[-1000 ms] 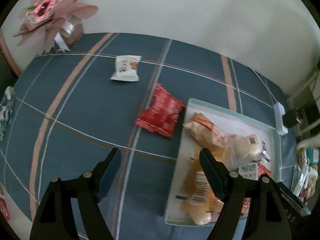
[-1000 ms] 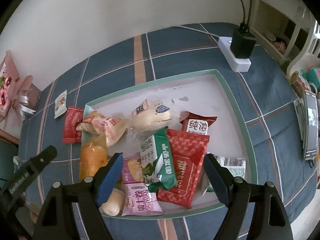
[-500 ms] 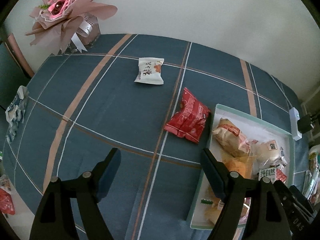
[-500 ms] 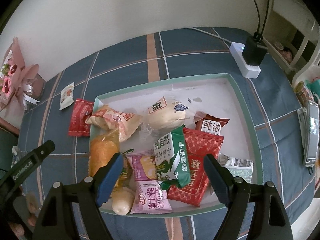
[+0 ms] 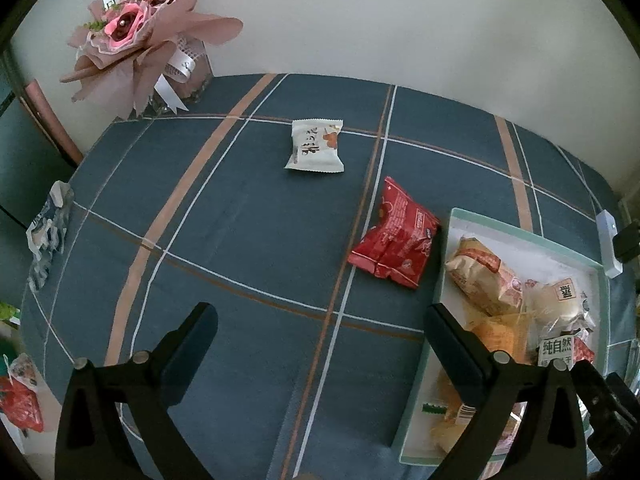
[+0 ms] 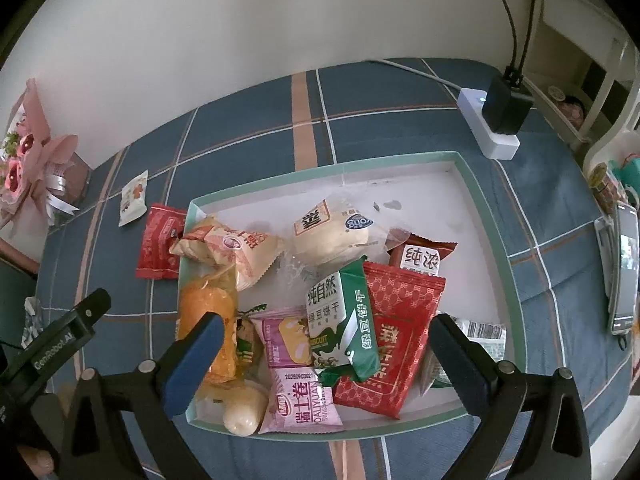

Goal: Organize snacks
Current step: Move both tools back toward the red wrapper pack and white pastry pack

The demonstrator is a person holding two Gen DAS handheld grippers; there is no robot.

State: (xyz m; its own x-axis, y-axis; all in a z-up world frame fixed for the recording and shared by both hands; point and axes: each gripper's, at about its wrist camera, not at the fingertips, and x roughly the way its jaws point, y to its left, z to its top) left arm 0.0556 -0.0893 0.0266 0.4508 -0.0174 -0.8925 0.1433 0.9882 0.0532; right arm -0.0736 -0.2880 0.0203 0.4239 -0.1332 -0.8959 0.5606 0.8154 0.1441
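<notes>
A white tray with a green rim (image 6: 476, 184) holds several snack packets, among them a green biscuit pack (image 6: 344, 324) and a big red pack (image 6: 396, 336). The tray also shows in the left wrist view (image 5: 452, 224). A red packet (image 5: 394, 240) lies on the cloth just left of the tray, and shows in the right wrist view (image 6: 158, 242). A white packet (image 5: 316, 146) lies farther back, also in the right wrist view (image 6: 134, 198). My left gripper (image 5: 320, 332) is open and empty above the cloth. My right gripper (image 6: 324, 340) is open and empty above the tray's near end.
A pink flower bouquet (image 5: 144, 36) stands at the back left corner. A white power strip with a black plug (image 6: 492, 120) lies behind the tray. A phone (image 6: 626, 268) lies at the right edge. A crumpled wrapper (image 5: 48, 232) sits at the left edge.
My left gripper has swung left and back from the tray, bringing the bouquet and more cloth into view. My right gripper has shifted slightly over the tray. Both stay open.
</notes>
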